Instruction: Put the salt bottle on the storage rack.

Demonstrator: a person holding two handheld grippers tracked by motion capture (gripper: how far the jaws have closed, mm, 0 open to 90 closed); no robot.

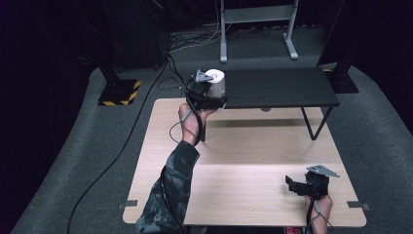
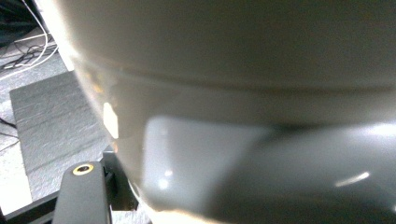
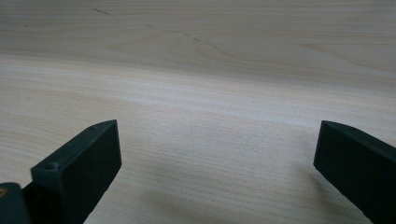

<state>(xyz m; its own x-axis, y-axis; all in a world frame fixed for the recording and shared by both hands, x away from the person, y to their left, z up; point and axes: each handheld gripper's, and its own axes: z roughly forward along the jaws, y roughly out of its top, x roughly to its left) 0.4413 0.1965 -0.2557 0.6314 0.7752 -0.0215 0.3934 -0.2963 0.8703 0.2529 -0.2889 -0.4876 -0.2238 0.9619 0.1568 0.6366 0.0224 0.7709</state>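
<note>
I am holding the white mug (image 1: 215, 83) in my left gripper (image 1: 207, 93), jaws clamped on it, right at the near-left corner of the black shelf (image 1: 282, 87). The mug is standing upright, its long axis vertical, and the shelf top is lying just beyond and to the right of it, so the coming move looks like a short carry onto that dark surface. My right gripper (image 1: 292, 184) is resting well away from the shelf, over the near-right of the wooden table (image 1: 243, 195), jaws standing wide apart on nothing. Grey carpet and cables are lying around the shelf's far side.
</note>
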